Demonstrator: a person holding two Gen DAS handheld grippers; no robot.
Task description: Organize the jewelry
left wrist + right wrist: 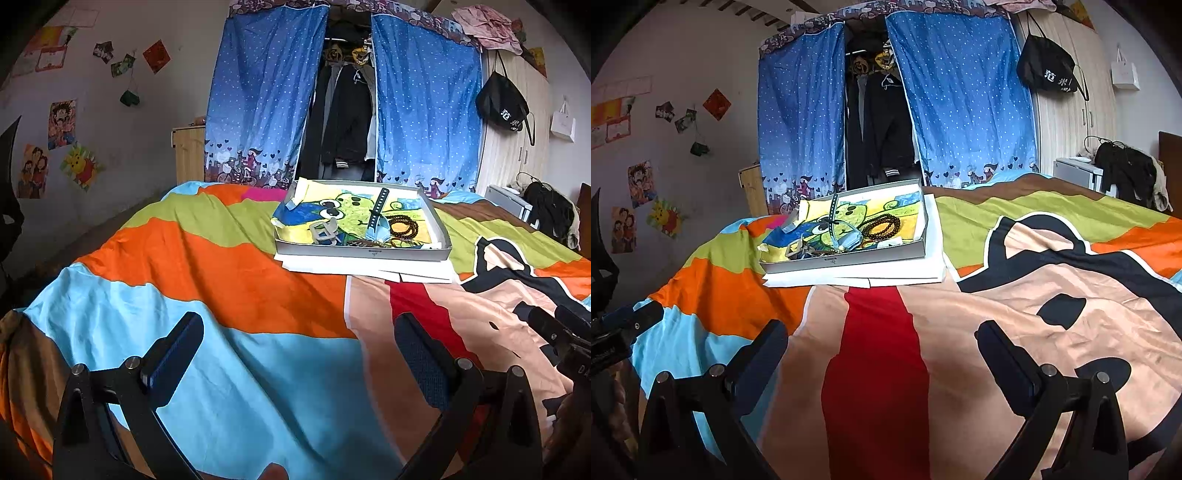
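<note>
in the tray [364,254], beads [403,227] and watch strap [377,208]; each gripper [299,354] [882,354] spread, empty.

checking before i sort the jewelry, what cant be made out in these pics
- Small items at the near edge of the shallow grey box, left wrist view: tangled, too small to identify.
- Same pile, right wrist view: partly hidden behind the box wall.
- Brown bead bracelet: bead count unreadable.
- White sheets: mostly covered by the box.

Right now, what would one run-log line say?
left gripper open, empty | right gripper open, empty | brown bead bracelet in shallow grey tray | tray on colourful bedspread
</note>
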